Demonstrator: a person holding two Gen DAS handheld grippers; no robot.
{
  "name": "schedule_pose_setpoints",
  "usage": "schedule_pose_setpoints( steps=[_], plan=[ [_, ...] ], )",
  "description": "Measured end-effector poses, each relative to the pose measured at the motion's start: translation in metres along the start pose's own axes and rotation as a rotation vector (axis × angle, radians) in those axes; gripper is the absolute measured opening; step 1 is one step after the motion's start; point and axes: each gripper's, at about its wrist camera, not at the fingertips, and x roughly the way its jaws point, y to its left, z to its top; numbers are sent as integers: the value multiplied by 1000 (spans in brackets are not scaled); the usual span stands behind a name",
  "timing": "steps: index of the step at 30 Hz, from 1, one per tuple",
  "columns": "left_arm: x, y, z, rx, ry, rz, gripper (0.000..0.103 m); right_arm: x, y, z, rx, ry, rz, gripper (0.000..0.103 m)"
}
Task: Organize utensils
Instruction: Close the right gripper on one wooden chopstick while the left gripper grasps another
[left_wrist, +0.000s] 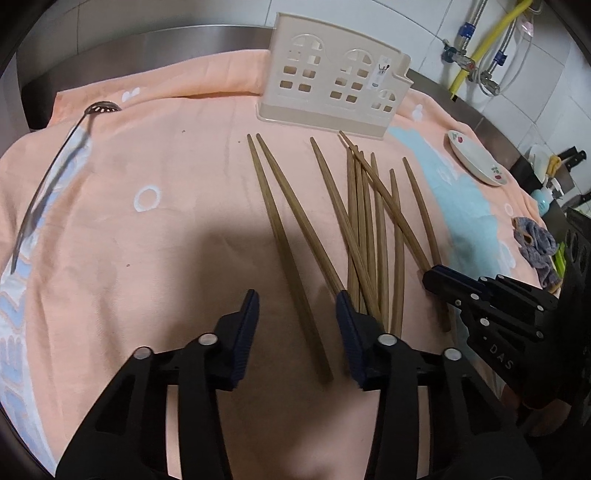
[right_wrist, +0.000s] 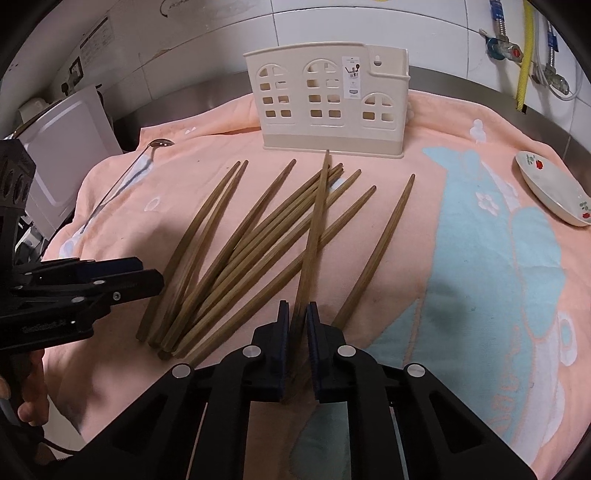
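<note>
Wooden chopsticks (right_wrist: 258, 243) lie fanned across the peach towel (right_wrist: 424, 221) that covers my steel desk (left_wrist: 147, 40), their tips pointing toward 12 o'clock. My right claw (right_wrist: 298, 321) is clenched on one chopstick (right_wrist: 316, 229), whose thick end sits between the blue pads (right_wrist: 282, 332) and whose tip reaches nearly to the foot of the cream utensil holder (right_wrist: 328, 99) at 12 o'clock. My left claw (left_wrist: 297, 325) is released, its jaws spread wide, with a lone chopstick (left_wrist: 291, 258) running between them on the towel. In the left wrist view my right claw (left_wrist: 443, 280) sits at 3 o'clock over the thick ends of the pile. A slotted metal spoon (left_wrist: 48, 177) lies along the towel at 10 o'clock. A small floral dish (right_wrist: 554, 192) rests at 2 o'clock in the right wrist view.
</note>
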Motion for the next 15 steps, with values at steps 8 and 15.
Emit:
schedule_pose_setpoints(
  steps=[8, 15],
  plan=[
    [9, 0, 3, -22, 17, 4, 28, 3, -3, -1, 6, 5, 7, 10],
    [15, -1, 6, -29, 27, 15, 23, 5, -3, -1, 7, 7, 14, 11]
  ],
)
